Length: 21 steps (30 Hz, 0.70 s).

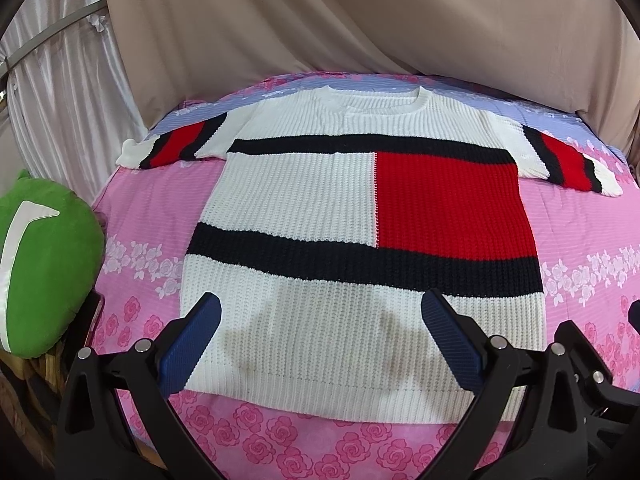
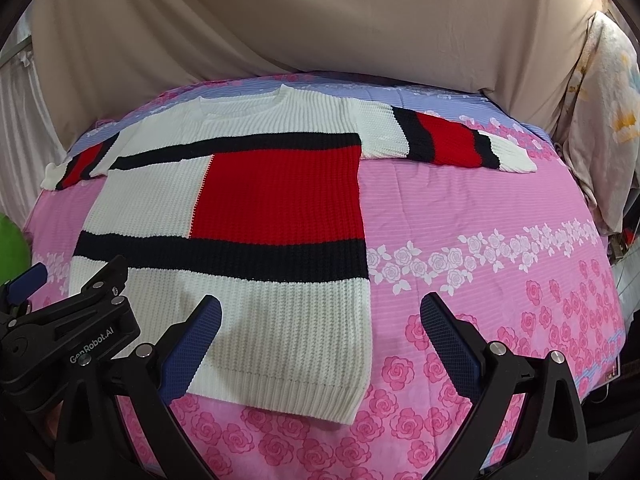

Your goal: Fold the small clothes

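A knitted sweater (image 1: 304,200), white with black bands and a red block, lies flat and spread on the pink floral bedsheet (image 1: 132,216), both sleeves out to the sides, neck at the far end. It also shows in the right wrist view (image 2: 256,200). My left gripper (image 1: 320,312) is open and empty, held above the sweater's hem. My right gripper (image 2: 320,312) is open and empty, above the hem's right corner and the sheet (image 2: 500,208). The left gripper's body (image 2: 72,320) shows at the left of the right wrist view.
A green plush cushion (image 1: 44,264) lies at the bed's left edge. Beige drapes (image 1: 360,20) hang behind the bed. White curtains (image 1: 60,92) hang at the left. A floral cloth (image 2: 604,120) hangs at the right edge.
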### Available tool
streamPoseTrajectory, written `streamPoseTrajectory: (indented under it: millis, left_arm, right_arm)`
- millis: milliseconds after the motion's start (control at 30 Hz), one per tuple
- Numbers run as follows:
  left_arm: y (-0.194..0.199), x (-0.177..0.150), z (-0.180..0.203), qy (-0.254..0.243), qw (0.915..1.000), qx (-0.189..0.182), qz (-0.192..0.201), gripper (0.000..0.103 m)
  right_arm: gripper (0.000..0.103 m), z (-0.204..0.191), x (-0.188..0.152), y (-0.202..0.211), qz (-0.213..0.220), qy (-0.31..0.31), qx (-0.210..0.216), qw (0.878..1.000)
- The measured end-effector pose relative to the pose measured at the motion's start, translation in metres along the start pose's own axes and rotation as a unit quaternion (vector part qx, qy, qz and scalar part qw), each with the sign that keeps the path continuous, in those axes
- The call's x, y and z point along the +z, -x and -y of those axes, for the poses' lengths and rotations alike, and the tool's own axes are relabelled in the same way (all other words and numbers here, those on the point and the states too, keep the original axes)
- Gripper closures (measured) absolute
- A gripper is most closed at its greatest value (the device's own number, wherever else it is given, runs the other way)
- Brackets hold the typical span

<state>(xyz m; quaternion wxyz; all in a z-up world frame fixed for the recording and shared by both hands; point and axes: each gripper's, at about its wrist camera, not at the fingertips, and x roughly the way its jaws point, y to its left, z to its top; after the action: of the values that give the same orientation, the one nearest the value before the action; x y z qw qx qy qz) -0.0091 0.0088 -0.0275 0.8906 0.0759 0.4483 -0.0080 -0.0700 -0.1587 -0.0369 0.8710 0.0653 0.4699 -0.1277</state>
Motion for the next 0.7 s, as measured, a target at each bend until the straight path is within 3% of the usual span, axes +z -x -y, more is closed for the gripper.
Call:
streamPoseTrajectory:
  millis: [700]
  left_arm:
    - [-0.0017, -0.0015, -0.0024, 0.004, 0.9999, 0.009, -0.006, 0.005]
  right_arm:
    - [0.005, -0.0044, -0.0018, -0.0018, -0.007, -0.002, 0.005, 1.000]
